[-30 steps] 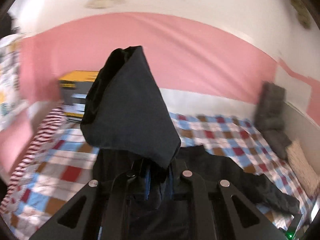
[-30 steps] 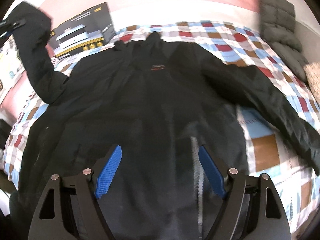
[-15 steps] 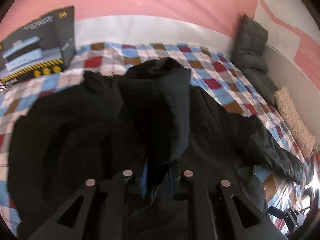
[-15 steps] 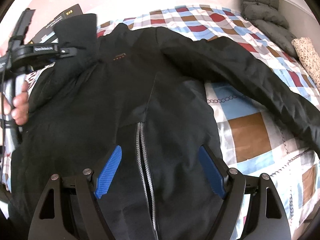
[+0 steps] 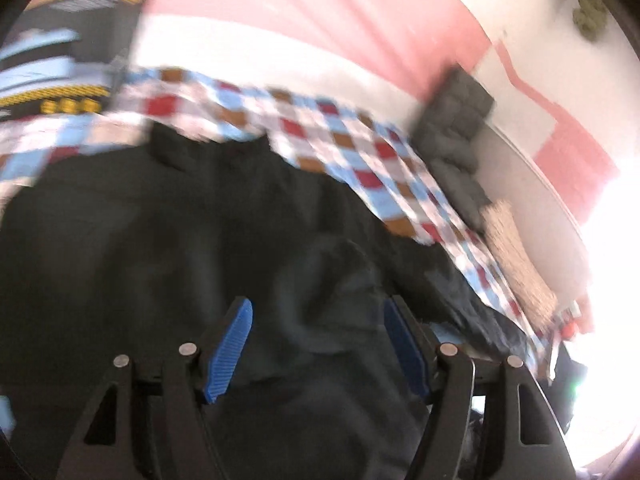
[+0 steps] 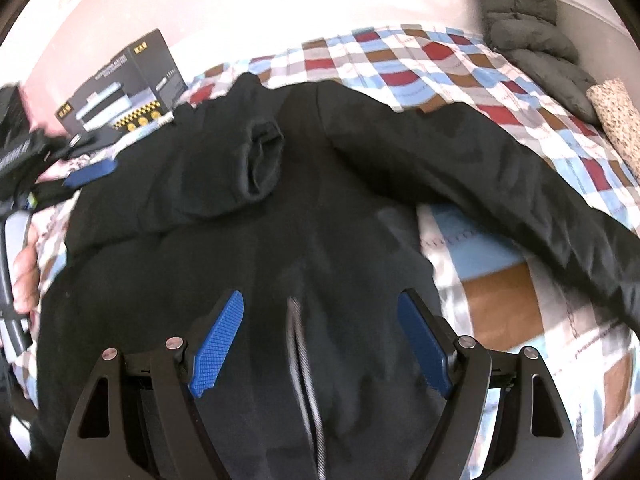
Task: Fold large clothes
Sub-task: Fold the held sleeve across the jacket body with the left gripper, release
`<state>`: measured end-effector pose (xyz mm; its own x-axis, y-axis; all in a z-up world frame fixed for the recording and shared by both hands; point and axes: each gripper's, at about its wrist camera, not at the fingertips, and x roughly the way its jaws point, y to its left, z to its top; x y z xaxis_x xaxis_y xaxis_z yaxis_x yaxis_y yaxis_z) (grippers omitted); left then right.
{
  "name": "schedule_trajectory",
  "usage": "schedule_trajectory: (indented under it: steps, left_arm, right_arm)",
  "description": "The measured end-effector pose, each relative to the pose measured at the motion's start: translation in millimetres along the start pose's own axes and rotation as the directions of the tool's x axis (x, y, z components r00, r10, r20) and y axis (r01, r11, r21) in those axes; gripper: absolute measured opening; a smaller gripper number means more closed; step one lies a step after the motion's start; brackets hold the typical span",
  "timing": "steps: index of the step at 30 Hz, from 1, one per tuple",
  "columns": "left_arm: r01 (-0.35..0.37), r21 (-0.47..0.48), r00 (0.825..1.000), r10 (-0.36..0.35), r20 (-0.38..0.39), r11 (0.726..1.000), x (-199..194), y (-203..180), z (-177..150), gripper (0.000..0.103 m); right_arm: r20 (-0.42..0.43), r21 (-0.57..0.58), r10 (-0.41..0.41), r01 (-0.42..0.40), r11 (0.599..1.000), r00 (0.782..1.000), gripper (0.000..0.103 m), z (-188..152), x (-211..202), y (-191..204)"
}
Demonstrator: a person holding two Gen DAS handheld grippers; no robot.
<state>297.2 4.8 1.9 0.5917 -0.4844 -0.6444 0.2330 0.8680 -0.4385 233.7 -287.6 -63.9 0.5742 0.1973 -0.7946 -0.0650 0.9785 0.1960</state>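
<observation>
The bed (image 6: pixel 500 296), covered with a red, blue, brown and white checked sheet, carries the work. A black zip-front jacket (image 6: pixel 304 248) lies face up across it, collar toward the pink wall (image 5: pixel 320 20), zipper (image 6: pixel 304 360) running down the middle.

Change of state: one second ago the left gripper (image 5: pixel 316 344) held the jacket's left sleeve (image 6: pixel 224 176) raised above the bed, jaws pinched on the cloth. Half a second ago it was carrying the sleeve over the chest. Now the sleeve lies across the chest, cuff (image 6: pixel 264 160) just beside the collar, and the left jaws are spread with nothing between them. The right wrist view shows the left gripper at the jacket's left edge, apart from the cloth. Judgement: the first sleeve fold is complete.

The right sleeve (image 6: pixel 480 168) lies stretched out over the sheet toward the bed's right side, not yet folded. The right gripper (image 6: pixel 320 344) hovers above the lower front, jaws spread and empty, as in both earlier views. Judgement: the right sleeve is the next part to bring in, followed by the body folds.

Other items: a grey quilted garment (image 6: pixel 532 28) and a speckled pillow (image 6: pixel 616 112) by the right wall; a black printed carton (image 6: pixel 124 88) at the head of the bed.

Writing: the carton bears yellow marks and white lettering, too small to read. The left wrist view is motion-blurred.
</observation>
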Motion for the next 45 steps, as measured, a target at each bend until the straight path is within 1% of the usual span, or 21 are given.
schedule_trajectory:
  steps: [1, 3, 5, 8, 9, 10, 12, 13, 17, 21, 23, 24, 25, 26, 28, 30, 32, 34, 36, 40, 45]
  left_arm:
    - [-0.051, -0.009, 0.998, 0.051, 0.024, 0.999, -7, 15, 3, 0.070]
    - [-0.189, -0.042, 0.980, 0.191, 0.055, 0.981, -24, 50, 5, 0.070]
    - [-0.311, -0.101, 0.947, 0.317, 0.048, 0.945, -36, 89, 3, 0.066]
    - [-0.411, -0.176, 0.908, 0.419, 0.009, 0.894, -43, 140, -4, 0.053]
    - [-0.423, -0.194, 0.903, 0.430, -0.010, 0.885, -43, 152, -8, 0.050]
    - [-0.428, -0.206, 0.902, 0.431, -0.029, 0.880, -41, 163, -13, 0.049]
    - [-0.434, -0.212, 0.900, 0.432, -0.059, 0.876, -32, 175, -21, 0.044]
    - [-0.434, -0.205, 0.900, 0.431, -0.062, 0.877, -27, 175, -24, 0.044]
    - [-0.413, -0.160, 0.910, 0.412, -0.044, 0.896, -14, 168, -26, 0.044]
    - [-0.433, -0.131, 0.902, 0.427, -0.066, 0.892, 3, 173, -21, 0.044]
    - [-0.418, -0.134, 0.909, 0.412, -0.066, 0.899, -2, 172, -22, 0.044]
    - [-0.412, -0.134, 0.911, 0.406, -0.070, 0.901, -5, 172, -23, 0.044]
    - [-0.409, -0.136, 0.913, 0.402, -0.076, 0.903, -7, 173, -24, 0.044]
    - [-0.409, -0.136, 0.912, 0.401, -0.085, 0.902, -12, 171, -26, 0.044]
    - [-0.404, -0.136, 0.915, 0.396, -0.082, 0.905, -26, 164, -28, 0.044]
    - [-0.380, -0.137, 0.925, 0.376, -0.052, 0.915, -46, 148, -32, 0.044]
    - [-0.376, -0.130, 0.926, 0.376, -0.019, 0.918, -66, 129, -40, 0.044]
    - [-0.368, -0.115, 0.929, 0.371, -0.002, 0.923, -82, 107, -53, 0.044]
    - [-0.366, -0.098, 0.930, 0.368, 0.002, 0.925, -95, 84, -71, 0.046]
    - [-0.365, -0.066, 0.931, 0.365, -0.011, 0.929, -116, 49, -109, 0.046]
    - [-0.368, -0.029, 0.930, 0.367, -0.026, 0.929, -136, 16, -146, 0.046]
  right_arm:
    - [0.003, 0.004, 0.015, -0.015, 1.000, 1.000, 0.079, 5, 3, 2]
    - [0.006, 0.008, 0.048, -0.048, 0.999, 0.999, 0.079, 19, 11, 10]
    - [0.019, 0.017, 0.103, -0.104, 0.994, 0.994, 0.079, 35, 23, 18]
    - [0.013, 0.024, 0.142, -0.142, 0.990, 0.990, 0.079, 60, 53, 32]
    - [-0.002, 0.029, 0.156, -0.156, 0.987, 0.988, 0.068, 70, 68, 36]
    - [-0.021, 0.027, 0.165, -0.164, 0.986, 0.986, 0.042, 76, 80, 40]
    - [-0.090, -0.004, 0.153, -0.154, 0.988, 0.984, 0.009, 85, 112, 51]
    - [-0.088, -0.017, 0.131, -0.133, 0.991, 0.988, 0.008, 89, 119, 53]
    - [-0.048, 0.043, 0.106, -0.104, 0.994, 0.993, 0.008, 102, 122, 36]
    - [-0.100, 0.002, 0.067, -0.067, 0.998, 0.993, 0.008, 92, 134, 38]
    - [-0.095, -0.015, 0.052, -0.054, 0.998, 0.994, 0.009, 89, 126, 37]
    - [-0.101, -0.009, 0.054, -0.055, 0.998, 0.993, 0.014, 88, 125, 35]
    - [-0.112, 0.003, 0.054, -0.055, 0.999, 0.992, 0.023, 86, 123, 31]
    - [-0.129, 0.018, 0.048, -0.046, 0.999, 0.991, 0.027, 84, 121, 27]
    - [-0.128, 0.047, 0.049, -0.043, 0.998, 0.991, 0.028, 79, 106, 18]
    - [-0.088, 0.043, 0.043, -0.039, 0.998, 0.995, 0.028, 72, 81, 15]
    - [-0.055, 0.051, 0.051, -0.049, 0.998, 0.997, 0.029, 61, 55, 12]
    - [-0.036, 0.061, 0.056, -0.053, 0.997, 0.998, 0.037, 46, 31, 8]
    - [-0.017, 0.076, 0.056, -0.054, 0.996, 0.998, 0.043, 27, 5, 4]
    - [0.003, 0.118, 0.053, -0.054, 0.992, 0.999, 0.044, -14, -41, -3]
    - [0.022, 0.130, 0.033, -0.035, 0.991, 0.999, 0.044, -44, -78, 0]
